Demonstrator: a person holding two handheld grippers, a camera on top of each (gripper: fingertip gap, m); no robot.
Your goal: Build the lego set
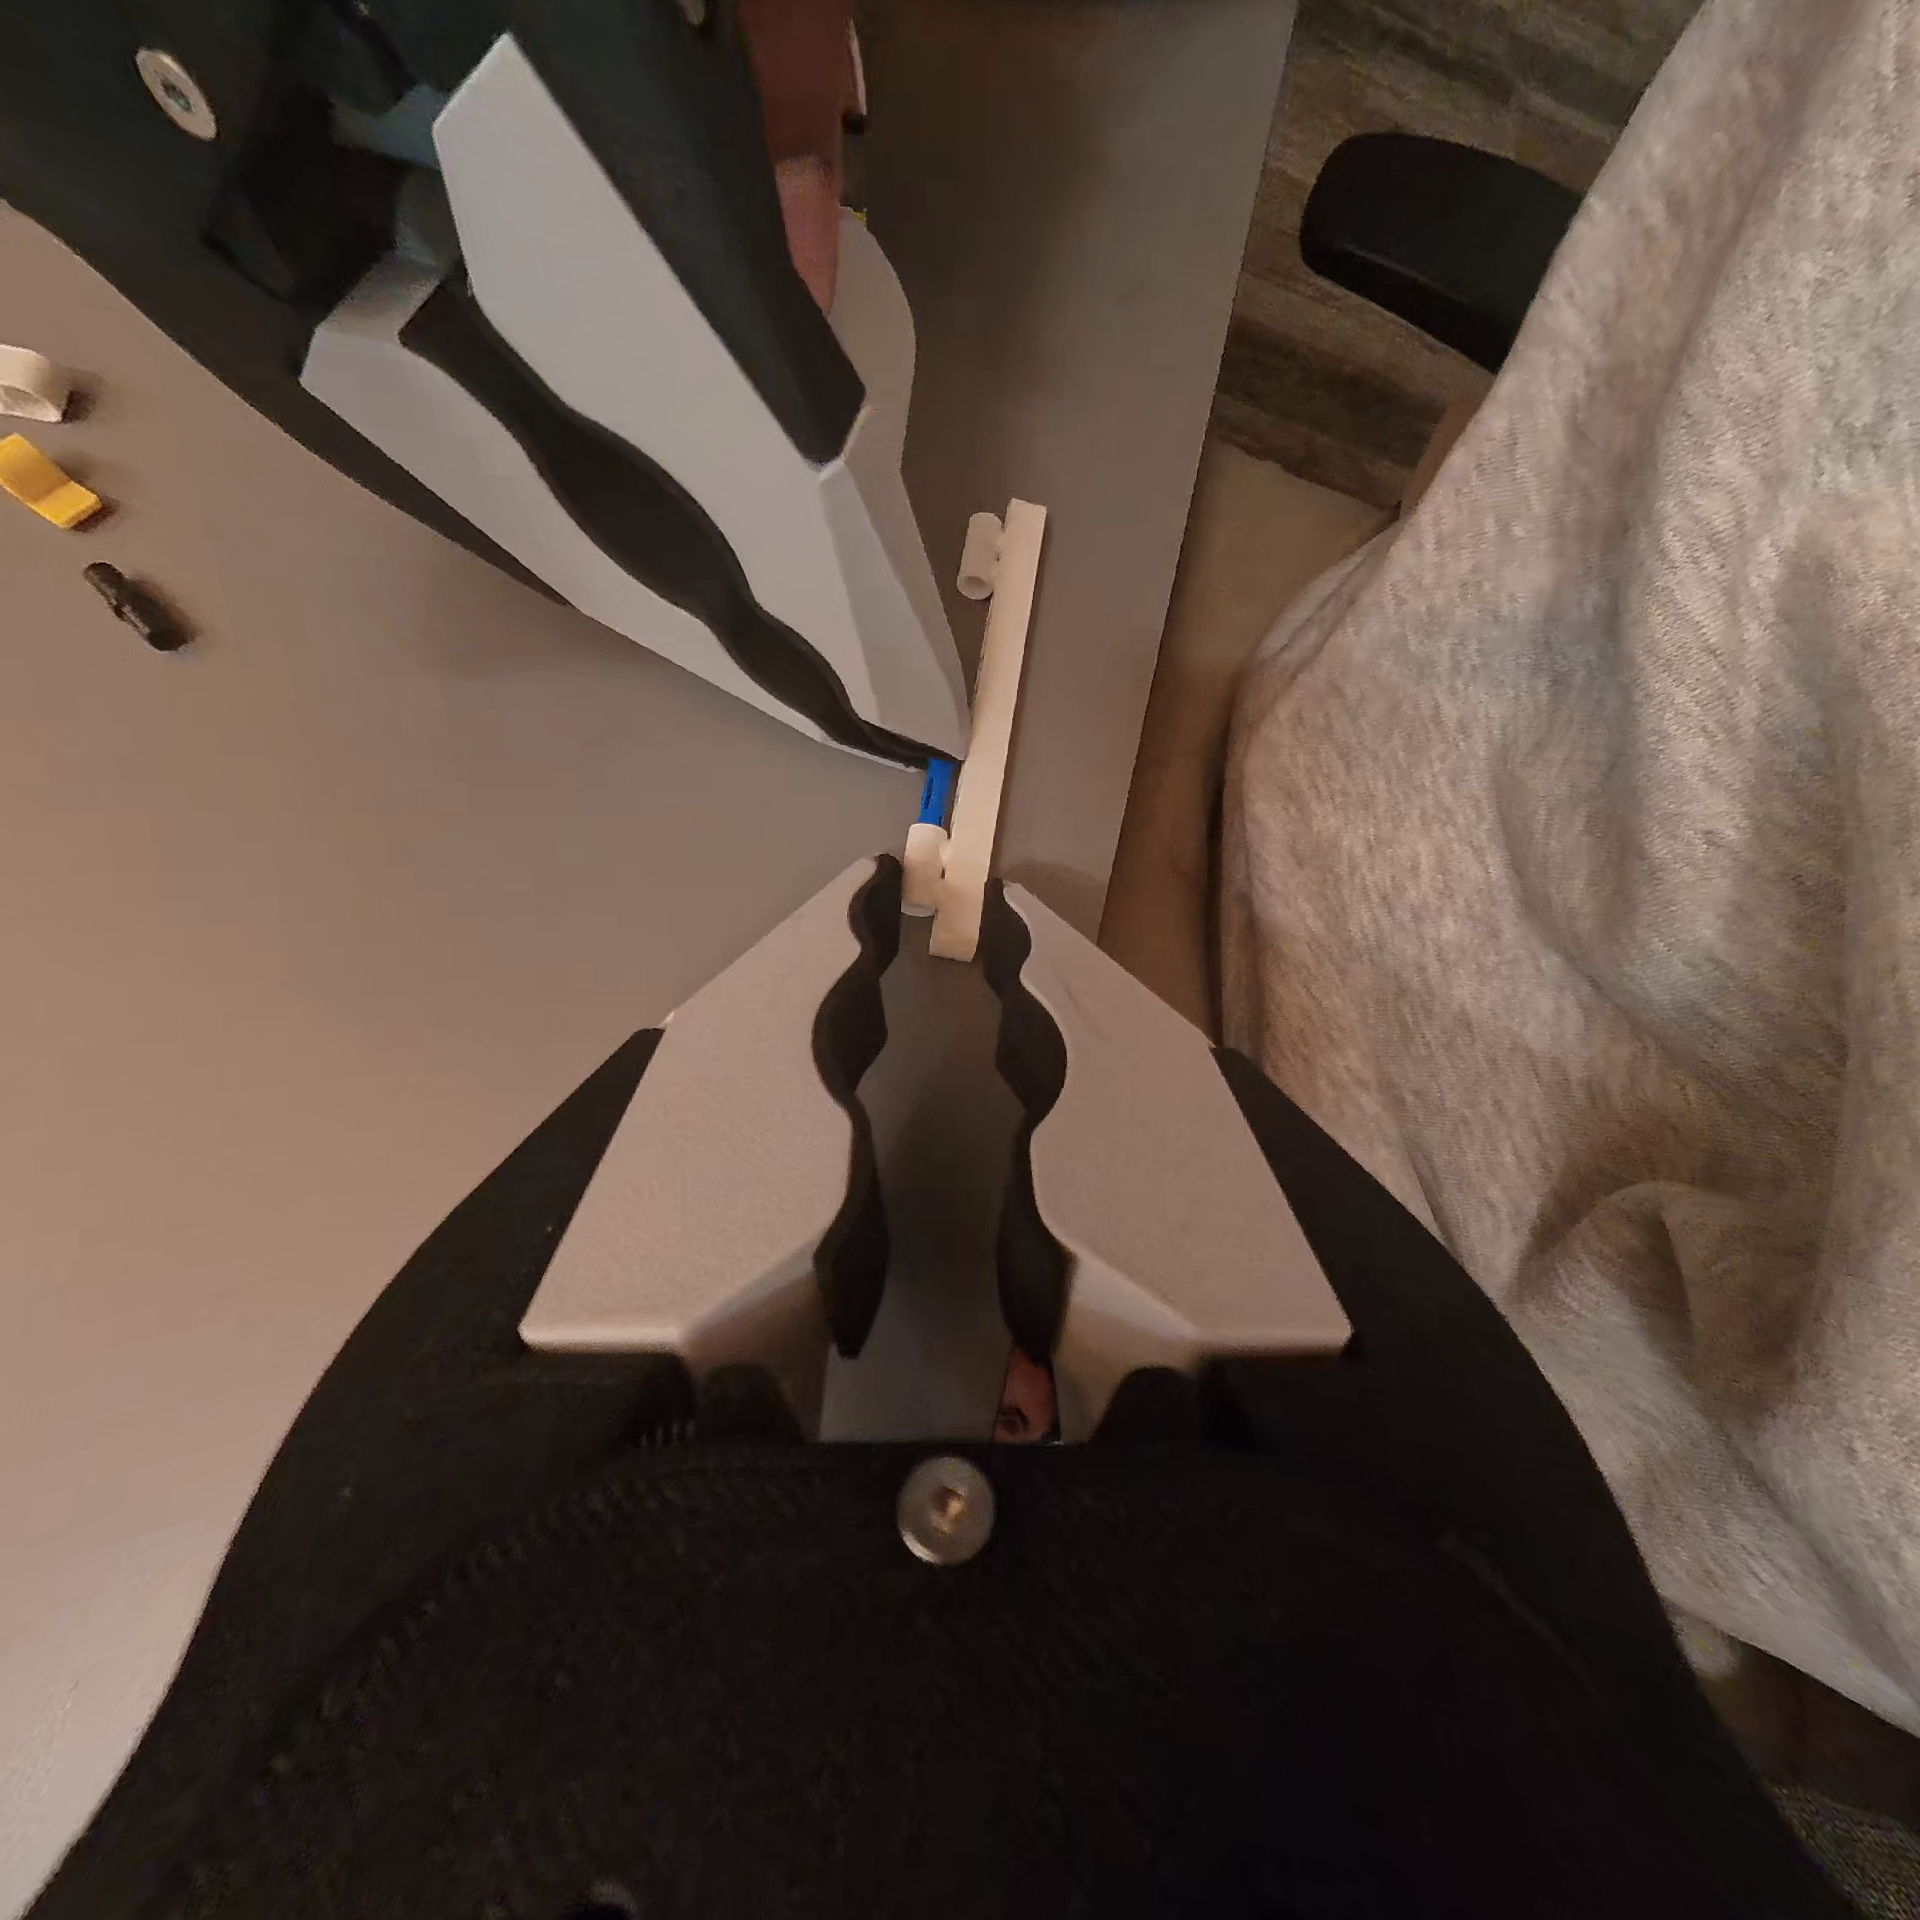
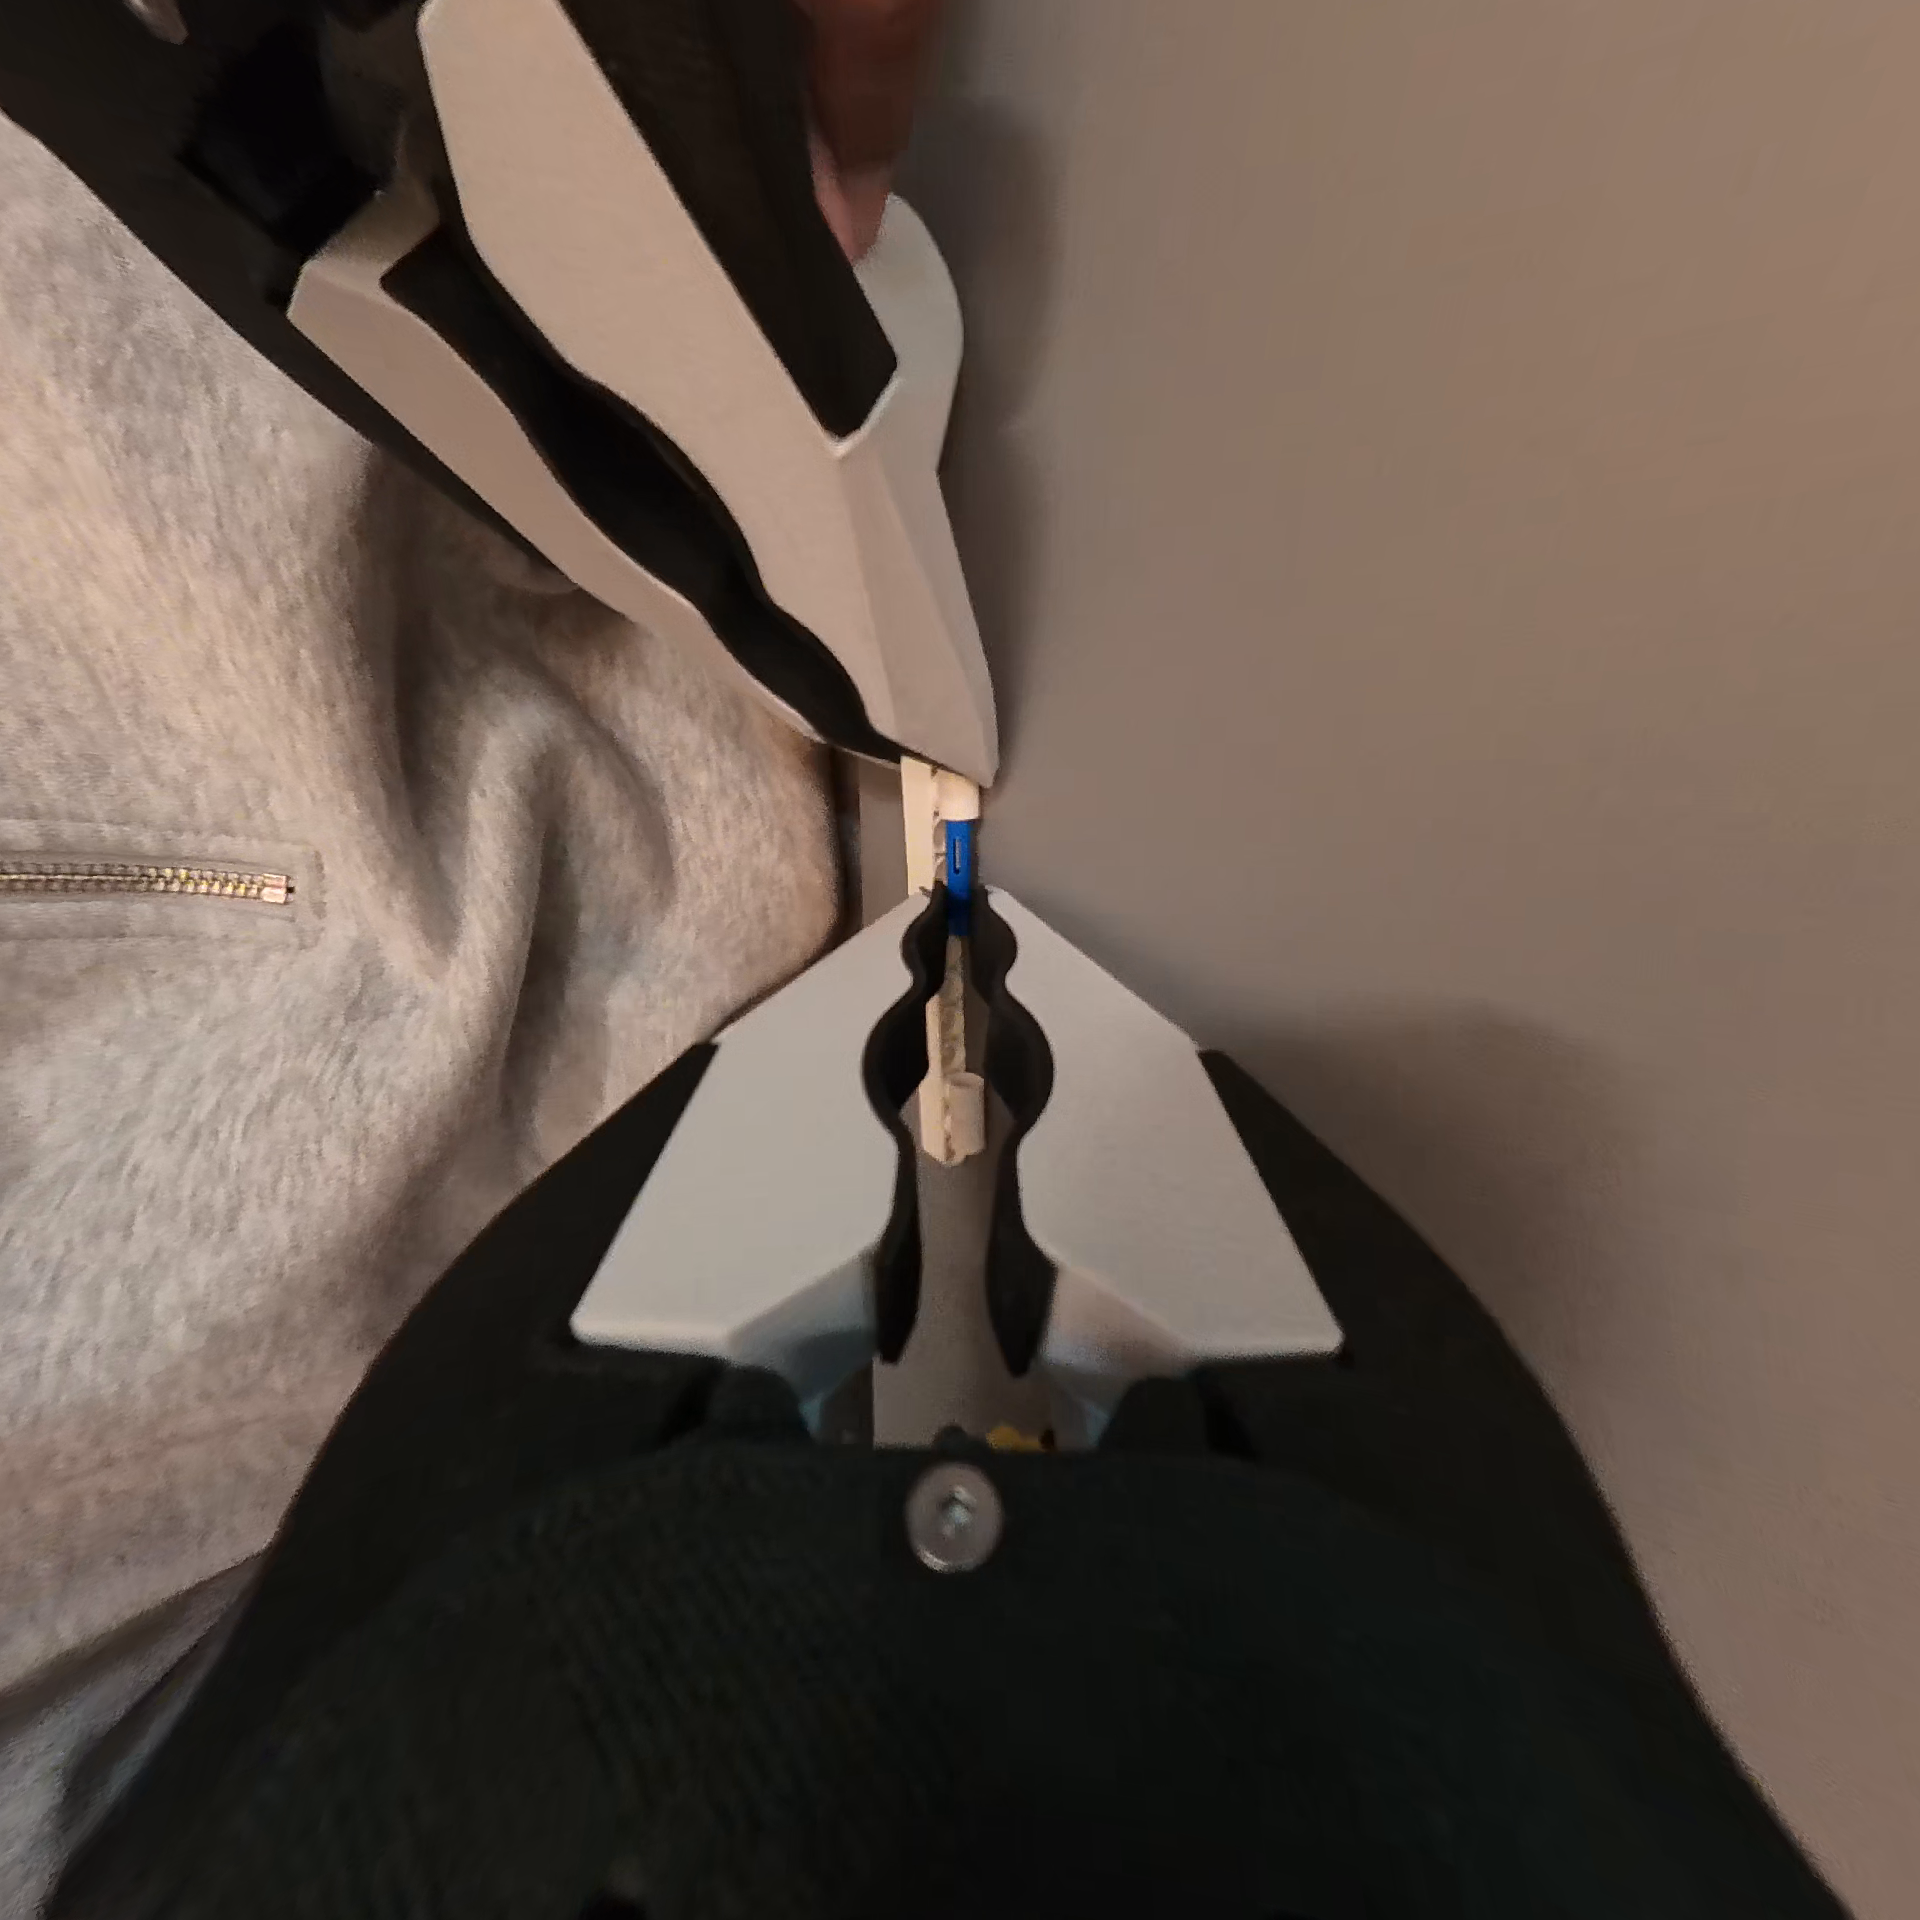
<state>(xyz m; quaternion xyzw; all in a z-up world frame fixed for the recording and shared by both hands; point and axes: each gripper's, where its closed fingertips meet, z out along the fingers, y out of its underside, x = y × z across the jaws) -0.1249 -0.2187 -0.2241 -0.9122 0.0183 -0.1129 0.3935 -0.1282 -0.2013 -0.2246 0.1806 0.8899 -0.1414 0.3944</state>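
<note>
In the left wrist view my left gripper [image 1: 940,894] is shut on the near end of a long white lego beam [image 1: 1003,675], held on edge above the grey table [image 1: 416,935]. My right gripper [image 1: 930,758] reaches in from the upper left, its tips pinching a small blue pin [image 1: 938,784] against the beam's side near a white connector. In the right wrist view my right gripper [image 2: 961,904] is shut on the blue pin [image 2: 959,847]. The white beam [image 2: 916,821] runs alongside, its far end held in the left gripper [image 2: 940,764].
A white piece [image 1: 26,384], a yellow piece [image 1: 47,483] and a black pin [image 1: 140,608] lie on the table at the far left. A person's grey sweatshirt [image 1: 1558,831] sits just past the table edge, with a black armrest [image 1: 1434,244] beyond.
</note>
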